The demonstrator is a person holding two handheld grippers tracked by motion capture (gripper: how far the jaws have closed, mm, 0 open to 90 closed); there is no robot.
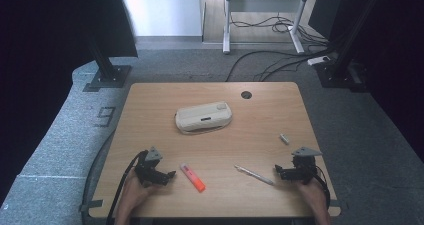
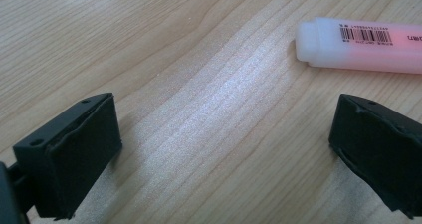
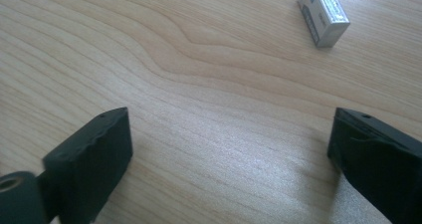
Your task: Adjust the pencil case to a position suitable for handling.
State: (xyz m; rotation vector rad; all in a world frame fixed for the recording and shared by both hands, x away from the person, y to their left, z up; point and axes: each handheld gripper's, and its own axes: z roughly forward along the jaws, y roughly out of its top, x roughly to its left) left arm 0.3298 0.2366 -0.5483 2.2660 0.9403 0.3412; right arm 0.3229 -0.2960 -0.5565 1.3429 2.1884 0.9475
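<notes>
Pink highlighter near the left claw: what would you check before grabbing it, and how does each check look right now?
1. Left gripper jaws wide apart: ok.
2. Nothing between those jaws, only bare table: ok.
3. Highlighter lying flat and capped: ok.
4. Highlighter centred between the jaws: not ok, it lies ahead and to one side.
5. Right gripper open and well apart from it: ok.
6. Pen clear of the highlighter: ok.
</notes>
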